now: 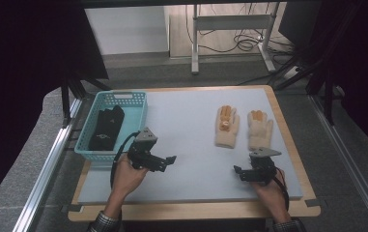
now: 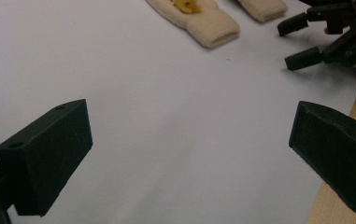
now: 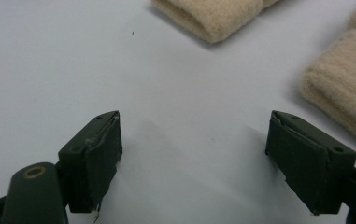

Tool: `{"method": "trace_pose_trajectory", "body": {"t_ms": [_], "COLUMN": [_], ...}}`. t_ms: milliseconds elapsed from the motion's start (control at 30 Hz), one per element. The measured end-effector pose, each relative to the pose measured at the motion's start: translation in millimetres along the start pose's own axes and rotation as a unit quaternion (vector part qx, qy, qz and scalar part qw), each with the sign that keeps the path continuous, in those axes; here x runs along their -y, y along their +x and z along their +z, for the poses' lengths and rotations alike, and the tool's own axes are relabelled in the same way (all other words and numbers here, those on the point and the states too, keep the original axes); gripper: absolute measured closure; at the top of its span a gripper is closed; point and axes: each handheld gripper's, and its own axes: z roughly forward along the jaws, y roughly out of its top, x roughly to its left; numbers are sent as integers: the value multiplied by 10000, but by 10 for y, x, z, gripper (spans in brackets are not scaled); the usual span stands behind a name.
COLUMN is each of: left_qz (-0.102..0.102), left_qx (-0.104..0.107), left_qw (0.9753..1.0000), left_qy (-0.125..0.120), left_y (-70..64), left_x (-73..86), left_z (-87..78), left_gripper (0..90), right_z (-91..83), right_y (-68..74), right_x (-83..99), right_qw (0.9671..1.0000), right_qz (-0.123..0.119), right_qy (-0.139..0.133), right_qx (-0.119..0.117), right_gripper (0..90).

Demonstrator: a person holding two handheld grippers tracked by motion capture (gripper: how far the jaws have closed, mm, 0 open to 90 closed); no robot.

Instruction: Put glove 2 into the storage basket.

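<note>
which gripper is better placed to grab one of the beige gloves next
Right, probably. The right hand-held gripper sits open just below the right beige glove, whose cuff lies beside its jaws in the right gripper view. The left hand-held gripper, also open, is nearer the teal basket.

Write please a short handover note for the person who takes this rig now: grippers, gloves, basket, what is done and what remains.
Left gripper: open, holding nothing, over the mat near the teal basket.
Right gripper: open, holding nothing, just in front of the right beige glove.
Left beige glove lies flat beside it, the two apart.
Done: a black glove lies in the basket.
Left, probably: move both beige gloves into the basket; neither is touched yet.
</note>
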Motion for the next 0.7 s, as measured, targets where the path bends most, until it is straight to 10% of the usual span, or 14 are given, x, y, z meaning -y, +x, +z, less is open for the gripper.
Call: {"method": "trace_pose_trajectory", "body": {"t_ms": [267, 700], "left_qz": [-2, -314], "left_qx": [42, -537], "left_qw": [9999, 9968], "left_qy": [105, 504], "left_y": [-109, 24], "left_x": [235, 727], "left_z": [242, 385], "left_gripper": [0, 2], "right_z": [0, -1], "right_y": [0, -3], "right_x": [0, -1], "right_qw": [10000, 10000], "right_qz": [-2, -5], "right_qy": [-2, -4], "right_qx": [1, -2], "right_gripper": [182, 182]}}
